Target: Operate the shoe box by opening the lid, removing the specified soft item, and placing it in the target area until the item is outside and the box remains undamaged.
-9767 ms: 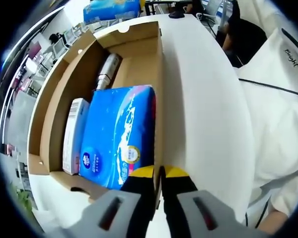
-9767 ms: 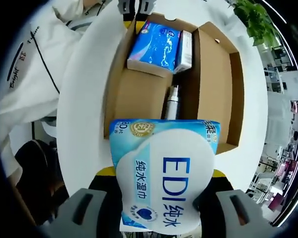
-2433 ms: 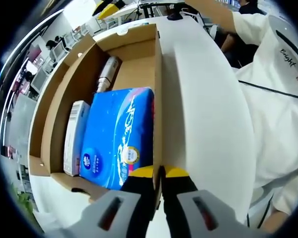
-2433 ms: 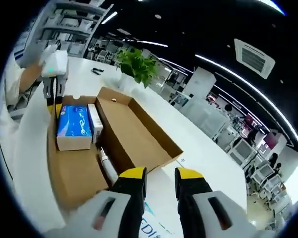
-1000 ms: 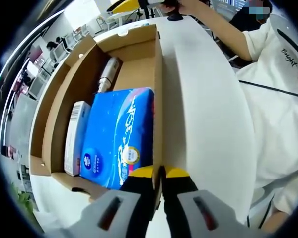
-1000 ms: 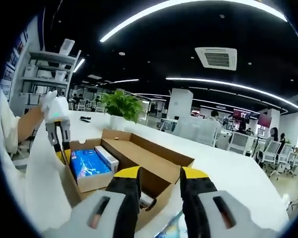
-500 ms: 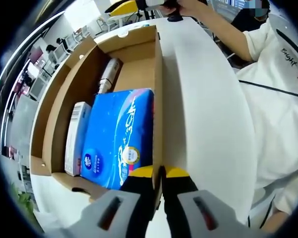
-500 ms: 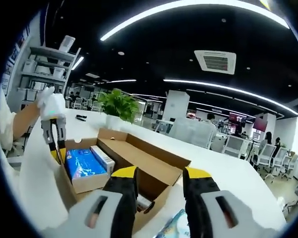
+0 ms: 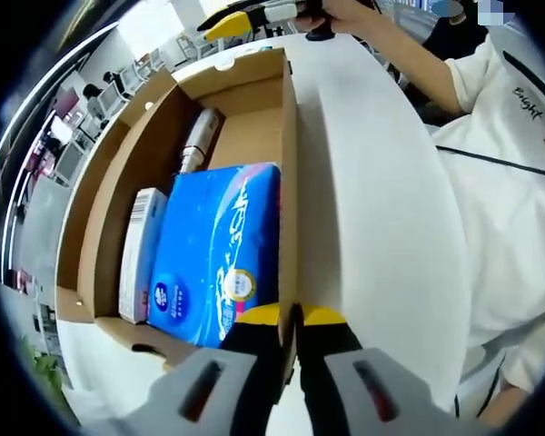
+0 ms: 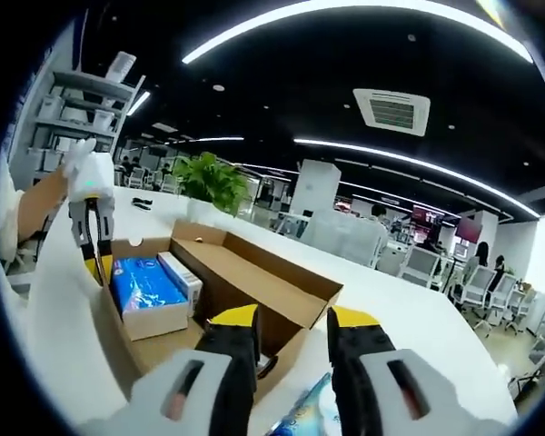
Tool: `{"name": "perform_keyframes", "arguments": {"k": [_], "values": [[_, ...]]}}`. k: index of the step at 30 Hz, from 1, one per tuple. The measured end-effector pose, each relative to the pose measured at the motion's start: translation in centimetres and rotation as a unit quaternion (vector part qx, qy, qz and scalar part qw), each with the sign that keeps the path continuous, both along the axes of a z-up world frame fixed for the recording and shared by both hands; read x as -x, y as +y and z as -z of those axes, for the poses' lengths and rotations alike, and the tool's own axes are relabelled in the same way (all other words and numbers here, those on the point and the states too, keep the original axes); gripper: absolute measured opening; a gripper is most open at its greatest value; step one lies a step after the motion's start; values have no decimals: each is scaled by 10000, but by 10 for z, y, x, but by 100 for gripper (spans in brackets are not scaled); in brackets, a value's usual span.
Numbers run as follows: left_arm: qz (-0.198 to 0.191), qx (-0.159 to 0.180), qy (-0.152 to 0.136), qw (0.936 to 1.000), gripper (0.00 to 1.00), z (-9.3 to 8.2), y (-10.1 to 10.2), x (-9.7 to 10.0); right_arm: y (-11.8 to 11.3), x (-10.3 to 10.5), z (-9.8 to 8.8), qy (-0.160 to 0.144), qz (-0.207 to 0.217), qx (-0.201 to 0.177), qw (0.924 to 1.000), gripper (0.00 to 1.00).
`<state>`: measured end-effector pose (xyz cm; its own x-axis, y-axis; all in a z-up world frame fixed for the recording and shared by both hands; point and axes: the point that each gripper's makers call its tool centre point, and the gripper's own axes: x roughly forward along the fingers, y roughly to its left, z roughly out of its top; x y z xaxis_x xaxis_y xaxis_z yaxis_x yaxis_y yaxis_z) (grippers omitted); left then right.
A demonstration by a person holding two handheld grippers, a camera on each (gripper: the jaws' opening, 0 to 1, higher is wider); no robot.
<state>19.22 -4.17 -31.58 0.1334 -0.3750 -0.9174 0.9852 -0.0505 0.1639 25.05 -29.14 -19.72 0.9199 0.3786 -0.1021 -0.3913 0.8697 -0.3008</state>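
Note:
The open cardboard shoe box point(image 9: 289, 163) lies on a white table. In it are a blue tissue pack point(image 9: 213, 250), a narrow white carton point(image 9: 134, 250) and a silver bottle point(image 9: 198, 136). My left gripper point(image 9: 292, 316) is shut on the box's near wall beside the blue pack. In the right gripper view the box point(image 10: 254, 272) sits ahead with the blue pack point(image 10: 143, 282) inside and the left gripper point(image 10: 95, 259) at its far end. My right gripper point(image 10: 293, 322) stands open and holds nothing. A light-blue wet wipes pack point(image 10: 302, 420) lies on the table below its jaws, outside the box.
A person's hand carries the right gripper point(image 9: 232, 20) beyond the box's far end. A white-shirted torso point(image 9: 518, 182) stands to the right of the table. A potted plant point(image 10: 209, 186) stands behind the box. Bare white tabletop point(image 9: 372, 200) runs along the box's side.
The right gripper, which held the wet wipes pack over the box, has let it go onto the table and lifted up. The left gripper has stayed on the box wall.

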Motion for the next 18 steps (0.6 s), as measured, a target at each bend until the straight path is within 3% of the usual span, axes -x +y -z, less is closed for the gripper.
{"name": "perform_keyframes", "arguments": {"k": [7,9,12,17,18], "values": [[19,-4,34,10000,4,0,0,0,7,1,-2,85,-201,280,9994,27],[15,-9,37,10000,4,0,0,0,12,2,1,333,-389,277,9983,28],[9,-20,45,10000,4,0,0,0,15,1,-2,289,-528,472,9971,29],[-28,-13,69,10000,4,0,0,0,22,3,6,466,-789,805,9925,28],[-35,-23,74,10000,4,0,0,0,24,4,9,522,-857,897,9909,24]]}}
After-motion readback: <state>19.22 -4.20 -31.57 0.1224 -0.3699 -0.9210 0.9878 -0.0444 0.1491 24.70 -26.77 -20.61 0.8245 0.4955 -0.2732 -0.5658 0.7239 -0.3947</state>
